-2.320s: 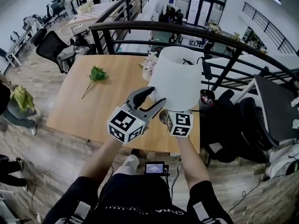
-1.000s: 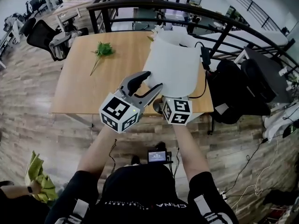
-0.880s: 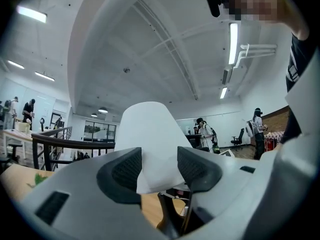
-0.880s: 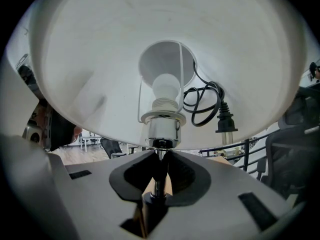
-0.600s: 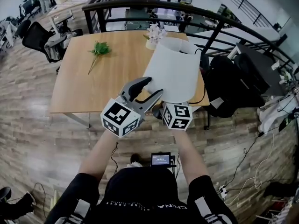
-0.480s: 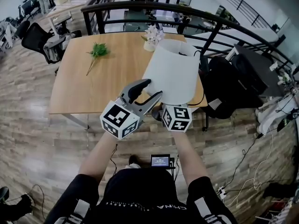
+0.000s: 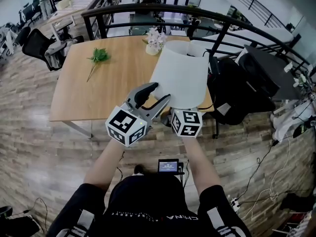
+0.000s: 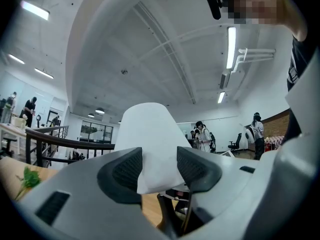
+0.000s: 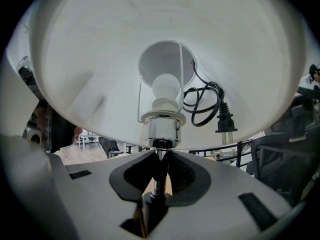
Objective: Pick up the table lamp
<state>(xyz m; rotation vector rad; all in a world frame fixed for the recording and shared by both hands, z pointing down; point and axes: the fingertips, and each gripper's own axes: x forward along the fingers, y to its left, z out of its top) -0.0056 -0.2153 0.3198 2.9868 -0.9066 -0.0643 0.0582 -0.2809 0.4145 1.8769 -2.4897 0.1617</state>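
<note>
The table lamp's white shade (image 7: 181, 78) hangs in the air over the near right corner of the wooden table (image 7: 94, 98). My right gripper (image 7: 177, 110) sits under the shade, shut on the lamp's thin chrome stem (image 9: 159, 184). In the right gripper view (image 9: 160, 169) I look up into the shade (image 9: 100, 59) at the bulb (image 9: 165, 89) and the coiled black cord with its plug (image 9: 220, 116). My left gripper (image 7: 159, 94) is open just left of the shade's lower edge; the shade (image 8: 150, 134) shows beyond its (image 8: 159, 166) spread jaws, with nothing gripped.
A green sprig (image 7: 98, 57) and a white flower vase (image 7: 155, 39) lie on the table's far side. A black railing (image 7: 148, 9) curves behind it. Dark chairs and bags (image 7: 242, 83) crowd the right; an office chair (image 7: 37, 43) stands left. A small screen device (image 7: 168, 166) sits on the floor.
The table and floor have slid away in the head view while both grippers and the lamp kept their places relative to each other. The right gripper's hold on the stem is unchanged.
</note>
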